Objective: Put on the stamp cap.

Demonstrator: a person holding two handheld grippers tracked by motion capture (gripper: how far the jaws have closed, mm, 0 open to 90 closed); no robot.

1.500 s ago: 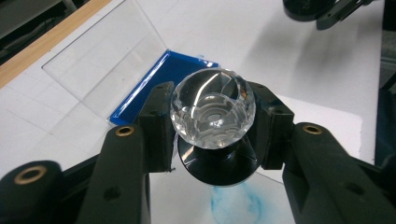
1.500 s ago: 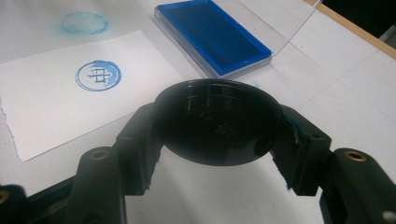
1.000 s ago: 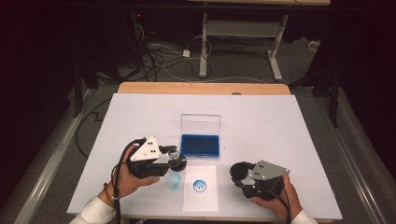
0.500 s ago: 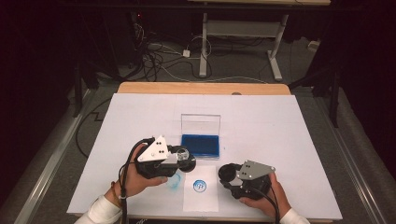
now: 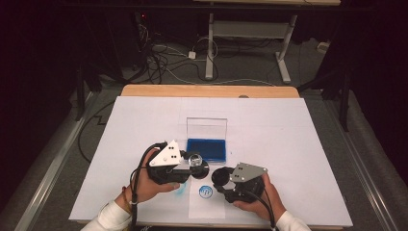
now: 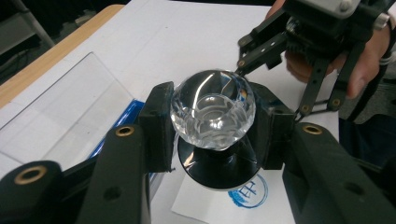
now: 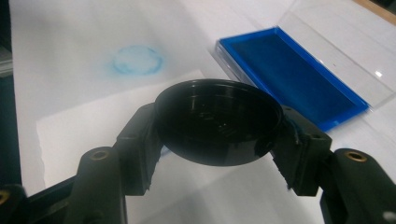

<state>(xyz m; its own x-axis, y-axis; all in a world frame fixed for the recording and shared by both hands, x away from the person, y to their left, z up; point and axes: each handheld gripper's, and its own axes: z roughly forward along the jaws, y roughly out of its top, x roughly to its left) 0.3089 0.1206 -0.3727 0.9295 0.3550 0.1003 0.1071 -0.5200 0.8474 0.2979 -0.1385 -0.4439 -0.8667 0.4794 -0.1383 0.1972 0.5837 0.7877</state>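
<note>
My left gripper point(image 5: 195, 164) is shut on a stamp point(image 6: 212, 109), gripping its clear faceted knob with the black round base point(image 6: 219, 165) below, just above the white paper point(image 5: 204, 204). A blue round stamped mark point(image 5: 205, 191) sits on that paper, under the stamp point(image 5: 196, 162) and slightly toward me. My right gripper point(image 5: 220, 178) is shut on a black round cap point(image 7: 217, 121), hollow side up, held close to the right of the stamp. The right gripper point(image 6: 299, 42) also appears beyond the knob in the left gripper view.
A blue ink pad point(image 5: 207, 149) lies in its clear case with the lid point(image 5: 207, 127) standing open, just beyond both grippers. A faint blue ring smudge point(image 7: 137, 59) marks the white table cover point(image 5: 288, 139) left of the paper. A wooden table edge point(image 5: 207, 90) runs along the far side.
My right gripper has moved left with the cap, closing in on the stamp. My left gripper has drifted a little to the right with the stamp.
</note>
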